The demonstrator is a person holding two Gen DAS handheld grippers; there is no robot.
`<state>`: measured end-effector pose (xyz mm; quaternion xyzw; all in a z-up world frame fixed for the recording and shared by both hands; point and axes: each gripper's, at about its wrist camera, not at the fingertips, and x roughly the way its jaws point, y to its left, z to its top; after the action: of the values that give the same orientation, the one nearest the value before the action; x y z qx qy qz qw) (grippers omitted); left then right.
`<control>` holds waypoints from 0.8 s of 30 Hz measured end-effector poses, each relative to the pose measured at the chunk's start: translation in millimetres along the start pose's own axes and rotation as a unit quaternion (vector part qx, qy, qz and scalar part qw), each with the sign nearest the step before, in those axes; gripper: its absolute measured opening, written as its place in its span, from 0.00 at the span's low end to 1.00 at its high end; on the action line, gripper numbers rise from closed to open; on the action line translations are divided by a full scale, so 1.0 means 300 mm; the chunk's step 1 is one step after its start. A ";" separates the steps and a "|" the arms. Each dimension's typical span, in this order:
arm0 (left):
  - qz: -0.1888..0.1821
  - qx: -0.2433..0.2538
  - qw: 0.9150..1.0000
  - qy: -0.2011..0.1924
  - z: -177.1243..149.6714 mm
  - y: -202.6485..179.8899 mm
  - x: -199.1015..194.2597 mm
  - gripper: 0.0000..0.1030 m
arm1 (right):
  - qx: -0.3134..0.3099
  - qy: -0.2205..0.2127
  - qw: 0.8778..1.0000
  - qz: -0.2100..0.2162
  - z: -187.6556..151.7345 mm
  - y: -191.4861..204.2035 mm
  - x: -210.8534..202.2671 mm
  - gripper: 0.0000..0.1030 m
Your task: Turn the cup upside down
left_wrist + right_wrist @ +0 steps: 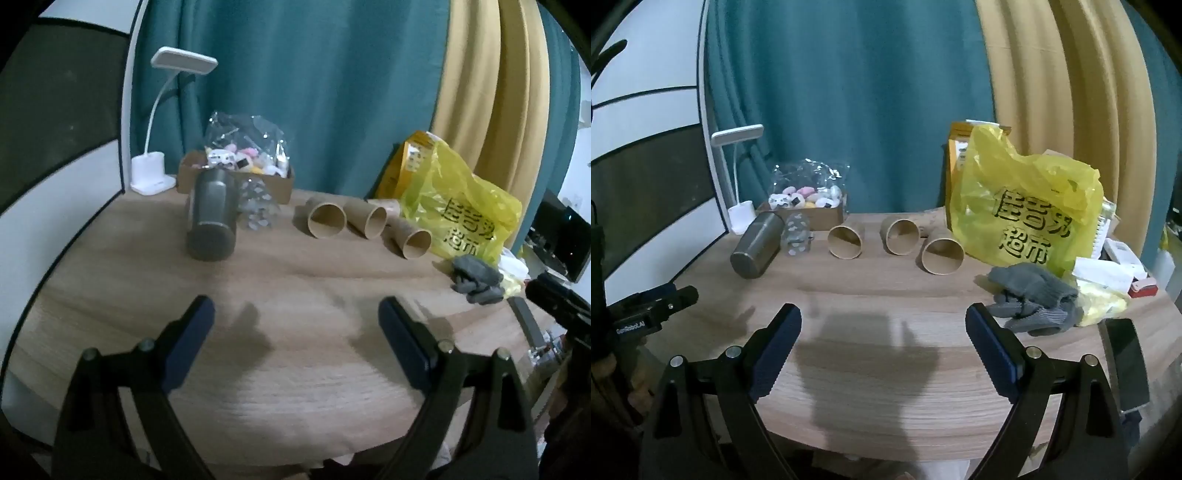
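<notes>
Behind both grippers — three paper cups (901, 236) on sides, mouths facing camera.

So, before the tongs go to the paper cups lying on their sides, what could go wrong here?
1. The three paper cups lie close together; taking one may roll or push its neighbour.
2. The right cup lies beside the yellow bag, which open tongs could snag.
3. The metal tumbler and the clear cup also lie on their sides and may roll if bumped.

Both tongs, left and right, are open and empty.
</notes>
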<state>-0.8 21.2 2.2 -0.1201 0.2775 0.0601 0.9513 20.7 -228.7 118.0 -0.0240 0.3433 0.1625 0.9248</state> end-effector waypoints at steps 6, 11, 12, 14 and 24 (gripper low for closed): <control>-0.002 0.011 1.000 -0.005 0.012 -0.005 0.004 0.89 | 0.006 0.003 1.000 -0.008 0.008 -0.017 0.009 0.90; -0.020 0.024 0.999 -0.010 0.016 -0.006 0.005 0.89 | 0.011 0.011 1.000 -0.007 0.006 -0.029 0.035 0.90; -0.020 0.027 0.999 -0.011 0.013 -0.010 0.004 0.89 | 0.012 0.013 1.000 -0.007 0.008 -0.031 0.041 0.90; -0.020 0.031 0.999 -0.012 0.015 -0.013 0.004 0.89 | 0.013 0.013 1.000 -0.008 0.003 -0.035 0.048 0.90; -0.022 0.033 0.999 -0.003 0.014 -0.023 0.014 0.89 | 0.013 0.020 1.000 -0.004 0.003 -0.040 0.072 0.90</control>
<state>6.2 16.0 4.7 -0.0946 0.2737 0.0304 0.9567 40.4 -233.8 104.0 -0.0165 0.3638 0.1543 0.9185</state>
